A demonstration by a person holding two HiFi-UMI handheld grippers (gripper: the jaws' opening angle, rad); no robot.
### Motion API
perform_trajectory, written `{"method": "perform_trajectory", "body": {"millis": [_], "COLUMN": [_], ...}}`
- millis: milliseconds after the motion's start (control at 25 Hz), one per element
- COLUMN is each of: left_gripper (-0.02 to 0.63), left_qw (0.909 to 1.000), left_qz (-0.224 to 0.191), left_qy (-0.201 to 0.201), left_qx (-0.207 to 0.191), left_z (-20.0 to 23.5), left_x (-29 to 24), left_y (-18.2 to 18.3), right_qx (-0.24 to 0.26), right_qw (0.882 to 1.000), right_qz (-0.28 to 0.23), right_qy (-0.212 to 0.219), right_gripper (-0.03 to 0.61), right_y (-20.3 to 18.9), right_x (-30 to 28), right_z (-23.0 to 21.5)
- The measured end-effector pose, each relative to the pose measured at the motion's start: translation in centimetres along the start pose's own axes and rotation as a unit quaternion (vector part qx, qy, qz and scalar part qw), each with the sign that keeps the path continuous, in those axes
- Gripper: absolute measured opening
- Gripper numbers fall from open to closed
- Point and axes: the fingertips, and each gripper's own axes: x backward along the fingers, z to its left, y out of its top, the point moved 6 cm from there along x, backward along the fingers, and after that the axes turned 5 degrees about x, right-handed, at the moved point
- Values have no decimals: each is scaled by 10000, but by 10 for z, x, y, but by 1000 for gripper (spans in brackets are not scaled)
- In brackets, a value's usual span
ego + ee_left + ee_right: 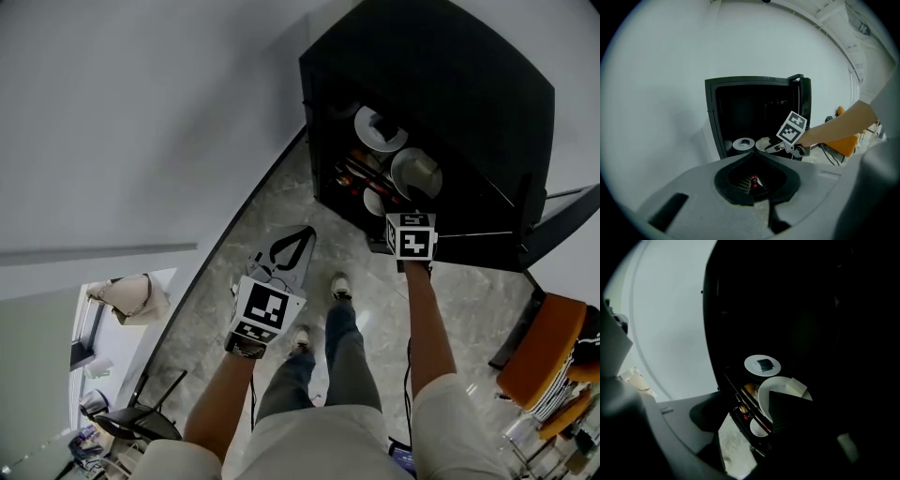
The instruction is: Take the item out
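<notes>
Two bare forearms are reaching out below us. The right forearm [427,319] is stretching straight ahead, holding the right gripper [768,148] at the mouth of the open black cabinet [450,103] and tipping it downward. The left forearm [230,394] is holding the left gripper [298,240] lower and short of the cabinet, over the marble floor [234,281], pointing toward the opening.

We are counting two plates and one bowl inside the cabinet, all sitting on a dark rack [745,404] low down in it. The small plate [752,365] at the back is carrying a dark square thing [765,365]. The big plate [780,382] in front of it is carrying a pale block [798,386]. The little white bowl [757,428] is resting at the rack's front, beside some red and orange bits [743,411] that we are not making out.

The right gripper's jaws are standing wide apart, clamping nothing. The big plate is lying in the cabinet just ahead of them. One dark pad is overlapping it in the right gripper view, though we cannot tell whether it is touching. The left gripper's jaws are meeting at their tips, gripping nothing.
</notes>
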Motion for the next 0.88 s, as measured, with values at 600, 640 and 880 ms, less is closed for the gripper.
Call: {"method": "perform_trajectory", "body": {"millis": [600, 640, 880], "left_gripper": [5, 5, 5], "left_qw": [9993, 9992, 9990], "left_qz": [276, 292, 331], "left_qy": [-125, -142, -209], "left_qx": [214, 218, 235], "left_z": [-13, -14, -18], "left_x": [-14, -15, -20], "left_y": [-31, -33, -38], "right_qx": [206, 291, 436], "right_qw": [9967, 9961, 9933], "right_qz": [770, 813, 1054], "right_qy": [-159, -173, -162], "right_gripper": [268, 270, 281], "right_y": [-18, -18, -20], "right_x": [-52, -54, -59], "right_z": [-11, -11, -7]}}
